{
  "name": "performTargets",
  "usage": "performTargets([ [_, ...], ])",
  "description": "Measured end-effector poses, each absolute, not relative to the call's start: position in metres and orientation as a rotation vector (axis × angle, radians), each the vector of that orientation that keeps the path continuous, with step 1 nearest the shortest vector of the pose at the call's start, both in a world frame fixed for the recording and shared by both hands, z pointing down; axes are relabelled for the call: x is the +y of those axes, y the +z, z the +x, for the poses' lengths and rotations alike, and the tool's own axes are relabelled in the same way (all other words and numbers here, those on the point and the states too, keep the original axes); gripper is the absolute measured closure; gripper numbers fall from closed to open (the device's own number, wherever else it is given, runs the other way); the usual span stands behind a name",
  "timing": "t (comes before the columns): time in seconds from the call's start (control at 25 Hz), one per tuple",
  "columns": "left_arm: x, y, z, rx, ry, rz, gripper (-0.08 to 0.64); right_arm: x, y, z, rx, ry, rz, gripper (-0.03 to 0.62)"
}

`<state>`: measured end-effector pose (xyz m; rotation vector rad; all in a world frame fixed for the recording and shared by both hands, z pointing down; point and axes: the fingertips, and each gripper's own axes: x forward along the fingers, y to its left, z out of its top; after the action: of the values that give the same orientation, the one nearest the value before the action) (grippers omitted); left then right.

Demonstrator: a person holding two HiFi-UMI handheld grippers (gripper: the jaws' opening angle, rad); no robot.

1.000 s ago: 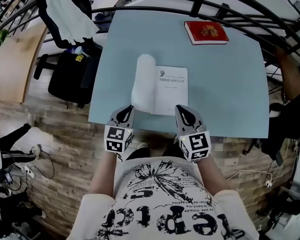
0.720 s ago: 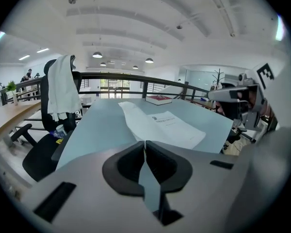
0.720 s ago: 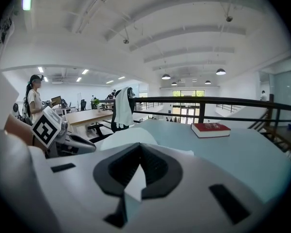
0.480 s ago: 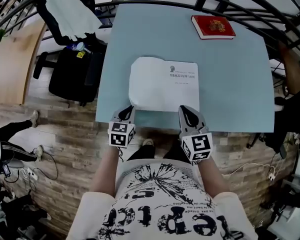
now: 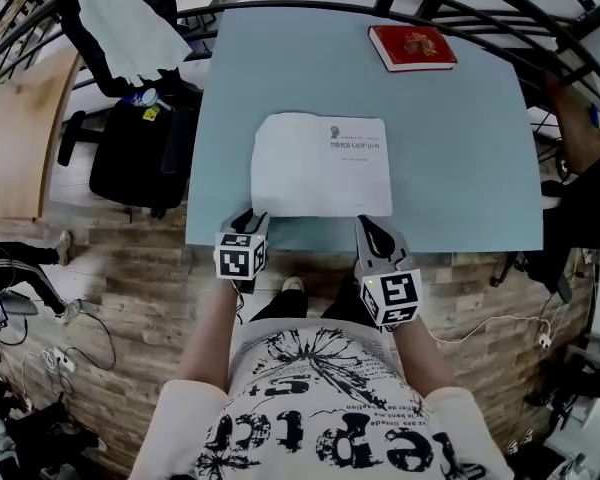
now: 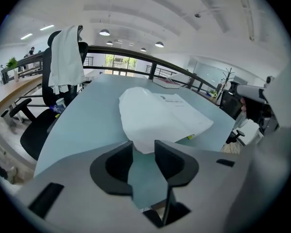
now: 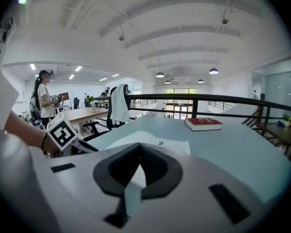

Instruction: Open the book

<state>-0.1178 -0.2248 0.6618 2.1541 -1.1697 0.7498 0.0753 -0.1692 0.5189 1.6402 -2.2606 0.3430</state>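
Observation:
The white book (image 5: 320, 163) lies open and flat on the light-blue table (image 5: 460, 148), printed title page on its right half. My left gripper (image 5: 252, 218) sits at the book's near left corner. Its jaws are opening, and the page corner (image 6: 143, 147) pokes just between the tips without being pressed. In the left gripper view the gripper (image 6: 144, 149) points down along the book (image 6: 160, 113). At the near right corner my right gripper (image 5: 370, 226) is low over the table edge. Its tips (image 7: 138, 149) meet, with nothing seen held.
A closed red book (image 5: 412, 46) lies at the table's far right. A black office chair draped with a white cloth (image 5: 130, 18) stands off the far left corner. A dark railing (image 5: 480, 8) curves behind the table. The wood floor lies below the near edge.
The curled-up left pages have dropped flat, so the book now lies fully open. My left gripper has sunk toward the near left corner and its jaws have parted.

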Motion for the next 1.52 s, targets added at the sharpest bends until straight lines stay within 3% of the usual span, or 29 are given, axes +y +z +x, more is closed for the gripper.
performTargets([
  [0.24,-0.230,0.610,-0.111,-1.233,0.618,2.253,0.417,-0.164,0.507,0.084,-2.272,0.308,1.654,0.581],
  [0.72,-0.235,0.452,-0.038,-1.258,0.324,2.649,0.532,-0.180,0.452,0.103,-2.385,0.180,1.632,0.581],
  [0.96,-0.222,0.388,0.002,-1.186,0.196,2.814,0.538,-0.185,0.408,0.127,-2.485,0.091,1.718,0.581],
  [1.52,-0.224,0.352,0.020,-1.297,0.086,2.855,0.540,-0.197,0.381,0.158,-2.534,0.003,1.720,0.583],
])
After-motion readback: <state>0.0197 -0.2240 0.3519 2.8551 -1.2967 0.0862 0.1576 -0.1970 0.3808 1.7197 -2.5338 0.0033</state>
